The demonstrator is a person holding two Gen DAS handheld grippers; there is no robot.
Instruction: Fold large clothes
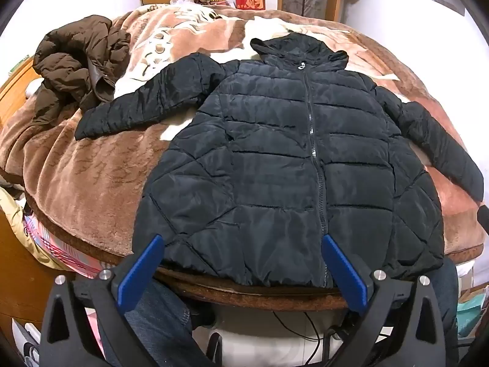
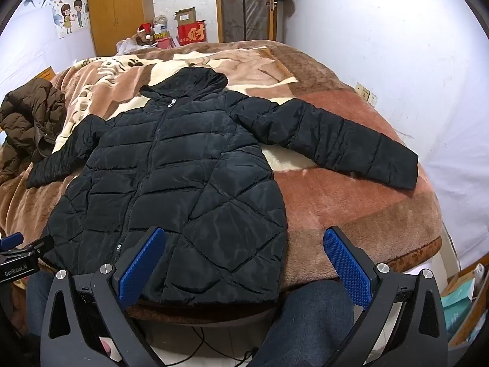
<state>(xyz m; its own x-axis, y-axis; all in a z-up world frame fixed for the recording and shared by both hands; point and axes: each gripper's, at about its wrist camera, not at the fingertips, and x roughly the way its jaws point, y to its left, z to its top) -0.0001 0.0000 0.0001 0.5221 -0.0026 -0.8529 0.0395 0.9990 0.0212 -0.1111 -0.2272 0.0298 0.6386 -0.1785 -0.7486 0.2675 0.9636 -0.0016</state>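
Observation:
A black quilted hooded jacket (image 1: 275,159) lies flat and zipped on the bed, front up, hood away from me, both sleeves spread out to the sides. Its hem reaches the near bed edge. My left gripper (image 1: 243,238) hovers open above the hem's left half, nothing between its blue pads. In the right wrist view the same jacket (image 2: 177,183) fills the middle, its right sleeve (image 2: 336,140) stretched across the blanket. My right gripper (image 2: 244,232) hangs open over the hem's right corner, holding nothing. The left gripper's body (image 2: 21,257) shows at that view's left edge.
A crumpled brown puffer coat (image 1: 76,70) lies at the bed's far left. The brown-and-cream plush blanket (image 1: 91,189) covers the bed. A person's jeans-clad legs (image 2: 305,321) stand at the near edge. Boxes and a wardrobe (image 2: 116,9) stand beyond; a wall (image 2: 397,76) runs along the right.

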